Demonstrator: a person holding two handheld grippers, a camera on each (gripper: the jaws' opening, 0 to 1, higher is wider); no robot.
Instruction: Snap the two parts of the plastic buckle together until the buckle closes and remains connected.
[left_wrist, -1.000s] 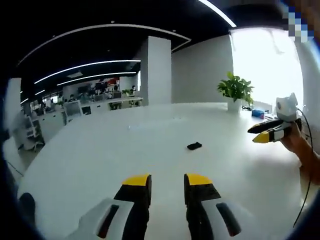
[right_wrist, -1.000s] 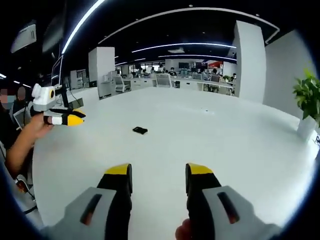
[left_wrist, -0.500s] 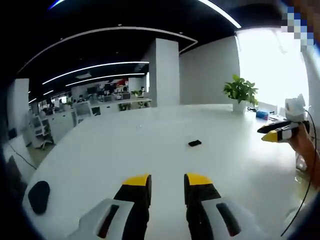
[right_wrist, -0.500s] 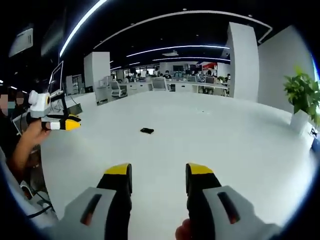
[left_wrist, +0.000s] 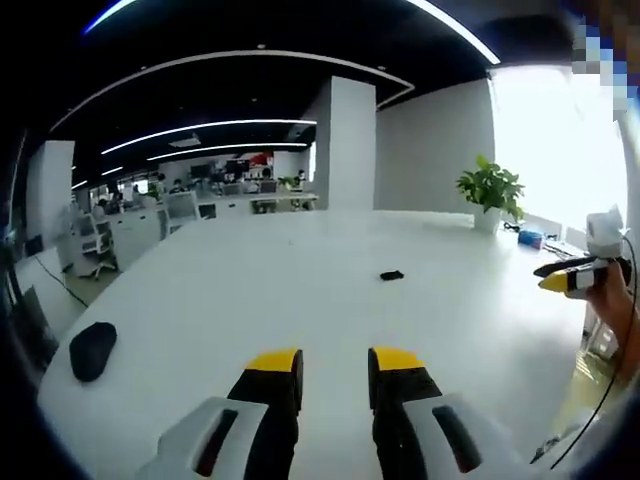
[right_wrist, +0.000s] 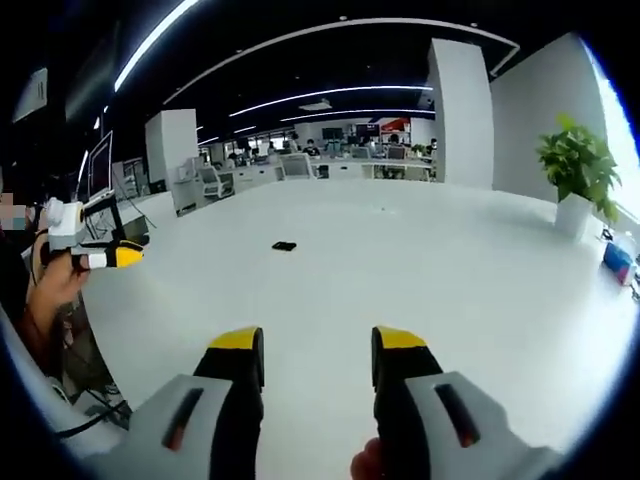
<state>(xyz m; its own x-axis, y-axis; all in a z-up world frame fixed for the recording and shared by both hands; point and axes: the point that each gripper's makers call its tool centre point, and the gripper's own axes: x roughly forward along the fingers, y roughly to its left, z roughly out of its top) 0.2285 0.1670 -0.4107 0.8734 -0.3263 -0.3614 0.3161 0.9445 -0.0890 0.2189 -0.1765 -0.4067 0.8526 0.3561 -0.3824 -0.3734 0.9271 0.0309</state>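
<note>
Buckle (left_wrist: 391, 275): small dark piece lying alone mid-table (left_wrist: 300, 300), well ahead of both tools; whether its parts are joined is too small to tell. Left tool (left_wrist: 335, 365) and right tool (right_wrist: 317, 345): jaws spread, carrying nothing, held back at opposite table edges, likely staging the approach.

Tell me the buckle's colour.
Black; the buckle shows best in the left gripper view.

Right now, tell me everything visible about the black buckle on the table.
The black buckle is a small, flat, dark piece lying alone on the bare white table, far ahead of both grippers. Nothing touches it. It is too small to tell its parts apart or whether it is closed.
</note>
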